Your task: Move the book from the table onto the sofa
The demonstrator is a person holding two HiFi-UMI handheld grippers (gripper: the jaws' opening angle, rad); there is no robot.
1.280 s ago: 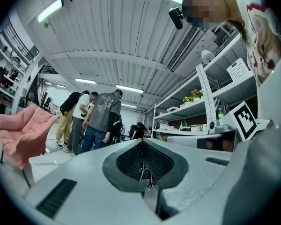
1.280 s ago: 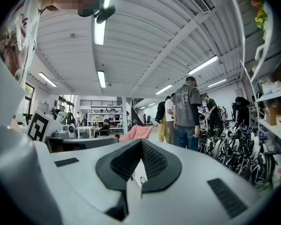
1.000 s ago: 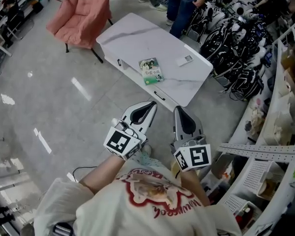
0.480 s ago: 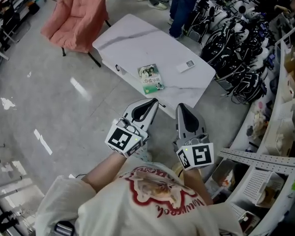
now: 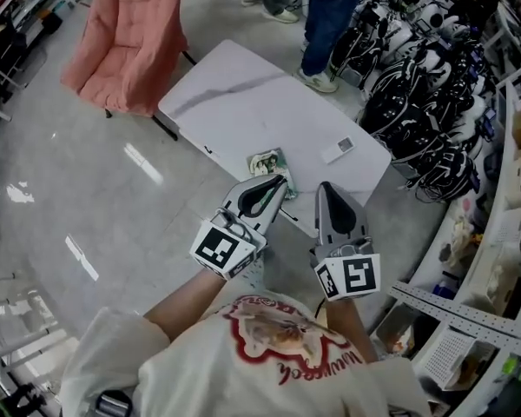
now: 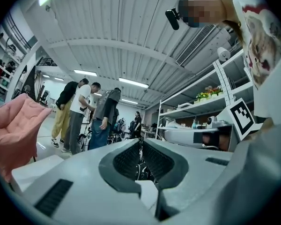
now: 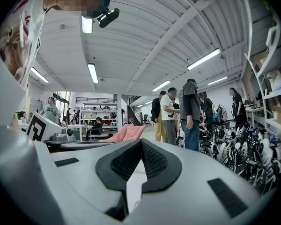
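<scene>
Book (image 5: pixel 265 160) on a white desk (image 5: pixel 243 94).
Left gripper (image 5: pixel 281 182) and right gripper (image 5: pixel 326 187) hover near it, both jaws closed and empty; pink sofa (image 5: pixel 126 42) beyond.

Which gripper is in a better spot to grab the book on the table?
Probably the left gripper: in the head view its shut tips sit right at the near edge of the book. The right gripper, also shut, points beside it.

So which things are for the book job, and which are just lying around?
For the job: book, white table, pink sofa.
Just lying about: remote, heap of black gear.
</scene>
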